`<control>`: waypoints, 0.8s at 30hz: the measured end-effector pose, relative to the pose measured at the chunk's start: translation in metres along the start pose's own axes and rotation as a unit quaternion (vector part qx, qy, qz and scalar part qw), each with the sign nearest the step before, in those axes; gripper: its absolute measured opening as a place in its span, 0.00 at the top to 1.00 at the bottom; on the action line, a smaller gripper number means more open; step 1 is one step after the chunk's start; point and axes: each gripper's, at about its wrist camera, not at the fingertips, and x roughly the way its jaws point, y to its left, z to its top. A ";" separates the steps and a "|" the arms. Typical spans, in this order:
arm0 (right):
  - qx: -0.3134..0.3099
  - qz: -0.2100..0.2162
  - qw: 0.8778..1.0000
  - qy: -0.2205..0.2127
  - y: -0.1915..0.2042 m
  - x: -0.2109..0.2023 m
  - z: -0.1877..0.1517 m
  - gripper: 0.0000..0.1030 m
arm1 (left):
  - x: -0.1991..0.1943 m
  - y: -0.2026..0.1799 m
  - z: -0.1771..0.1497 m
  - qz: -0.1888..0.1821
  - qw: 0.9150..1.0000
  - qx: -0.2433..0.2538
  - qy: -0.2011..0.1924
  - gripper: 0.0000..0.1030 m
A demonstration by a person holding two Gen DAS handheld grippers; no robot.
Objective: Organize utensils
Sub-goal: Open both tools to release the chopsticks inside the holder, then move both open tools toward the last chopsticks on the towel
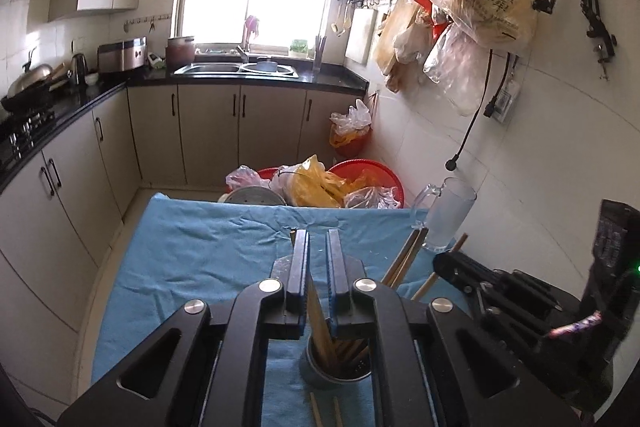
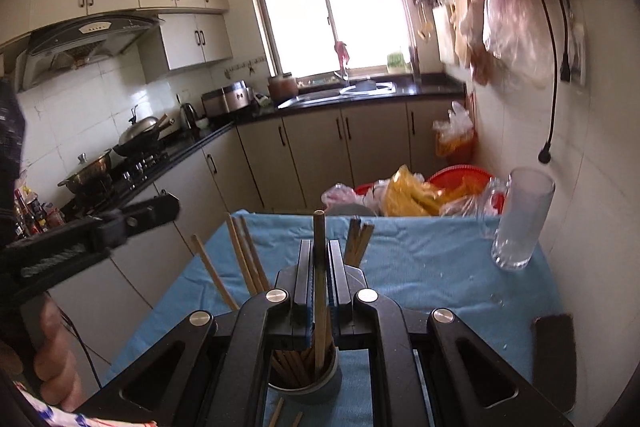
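A round metal cup (image 2: 306, 383) full of chopsticks (image 2: 296, 363) stood on the blue cloth (image 2: 420, 267) at 6 o'clock. The right gripper (image 2: 319, 259) was pinched shut on one chopstick (image 2: 319, 267) standing up in the cup. The left gripper (image 1: 318, 251) was a little bit open, with a chopstick (image 1: 318, 311) between its fingers. A glass mug (image 2: 520, 223) stood at 2 o'clock.

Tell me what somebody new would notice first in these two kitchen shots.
Probably the right gripper, its fingers shut on a single upright chopstick that dips into the round holder full of chopsticks, low in the middle of the blue tablecloth. Next, the glass mug by the tiled wall on the right, and the red basins heaped with plastic bags past the table's far edge.
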 end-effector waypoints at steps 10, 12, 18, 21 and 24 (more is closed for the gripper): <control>0.027 -0.007 1.000 -0.010 -0.014 -0.006 -0.001 0.60 | -0.033 0.013 0.000 0.019 0.999 -0.014 -0.033 0.57; 0.027 -0.012 0.999 -0.014 -0.014 -0.013 -0.001 0.55 | -0.045 0.017 -0.002 0.027 0.999 -0.015 -0.042 0.55; 0.029 -0.019 0.999 -0.014 -0.014 -0.037 -0.013 0.45 | -0.074 0.023 -0.024 0.075 0.996 0.002 -0.057 0.46; 0.029 -0.024 0.999 -0.008 -0.013 -0.048 -0.025 0.39 | -0.085 0.024 -0.042 0.097 0.994 0.012 -0.048 0.41; 0.030 -0.025 0.999 0.004 -0.013 -0.054 -0.039 0.38 | -0.093 0.028 -0.061 0.098 0.995 0.001 -0.029 0.41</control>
